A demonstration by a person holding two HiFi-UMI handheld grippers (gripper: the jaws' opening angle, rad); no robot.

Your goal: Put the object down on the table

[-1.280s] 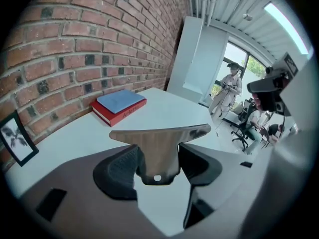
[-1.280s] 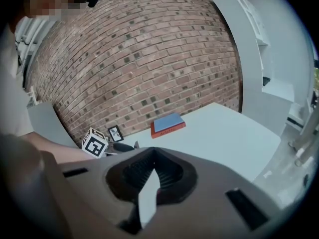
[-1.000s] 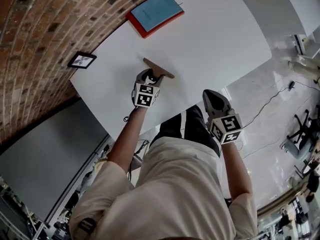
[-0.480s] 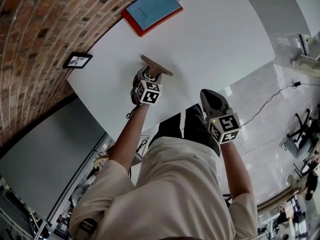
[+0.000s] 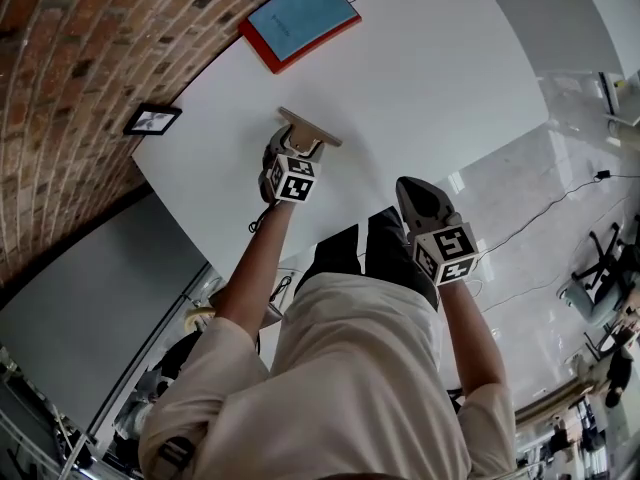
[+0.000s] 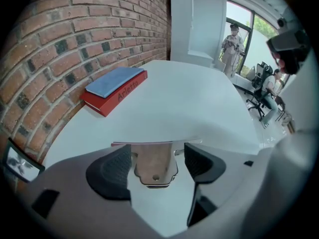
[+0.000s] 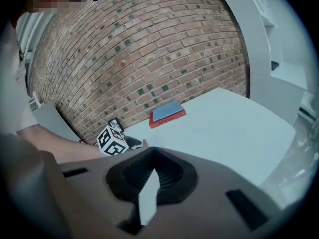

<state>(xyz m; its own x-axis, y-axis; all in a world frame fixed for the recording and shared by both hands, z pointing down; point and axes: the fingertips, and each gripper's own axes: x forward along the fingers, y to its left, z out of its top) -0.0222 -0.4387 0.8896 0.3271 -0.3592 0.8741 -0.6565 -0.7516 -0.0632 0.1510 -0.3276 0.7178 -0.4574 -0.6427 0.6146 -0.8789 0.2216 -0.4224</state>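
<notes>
Release looks all but done: the scraper (image 5: 312,128) lies flat on the white table (image 5: 430,78), upper left of centre in the head view. The left gripper (image 6: 158,152) has just been opening; its jaws stand apart on either side of the handle, clear of it. The right gripper (image 7: 153,151) hangs closed and empty, right of centre. Only pulling away is left.

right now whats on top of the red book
A blue book lies flat on the red book, covering nearly all of its top. Only the red edges show; the cover beneath is hidden.
</notes>
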